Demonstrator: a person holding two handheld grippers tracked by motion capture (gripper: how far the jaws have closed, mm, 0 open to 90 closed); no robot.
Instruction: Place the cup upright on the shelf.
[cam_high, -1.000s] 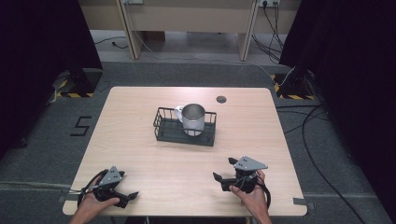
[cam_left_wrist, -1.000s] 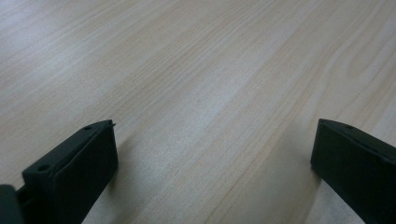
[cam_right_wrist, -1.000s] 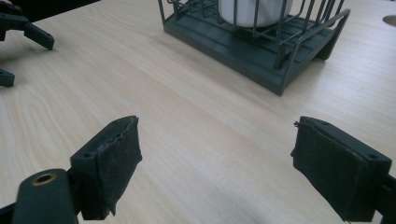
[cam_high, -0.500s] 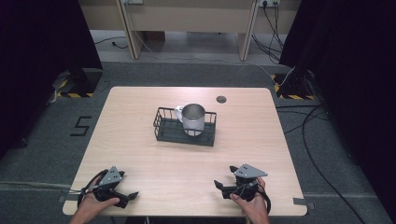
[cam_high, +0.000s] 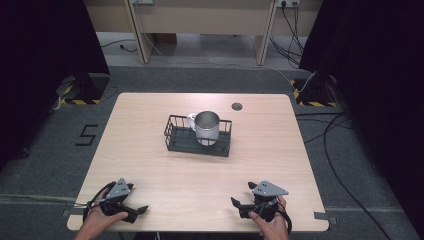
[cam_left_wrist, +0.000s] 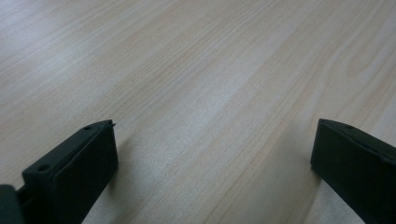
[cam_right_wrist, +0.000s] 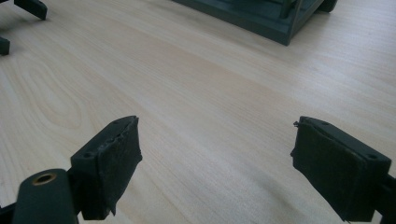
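high view: my left tool (cam_high: 131, 212) and right tool (cam_high: 243, 206) rest near tabletop edge; shiny steel mug (cam_high: 206, 127) stands in dark wire basket (cam_high: 172, 131), well apart.
left tool view: jaws apart, bare pale wooden tabletop (cam_left_wrist: 210, 93).
right tool view: jaws apart, basket corner (cam_right_wrist: 280, 32) ahead.
step: start, I judge; next reach for mug.

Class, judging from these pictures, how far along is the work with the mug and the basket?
Done: the mug stands upright inside the basket. In hand: nothing; the left gripper and right gripper sit open at the near table edge, apart from the basket. Left: nothing visibly pending; neither gripper reaches for anything.
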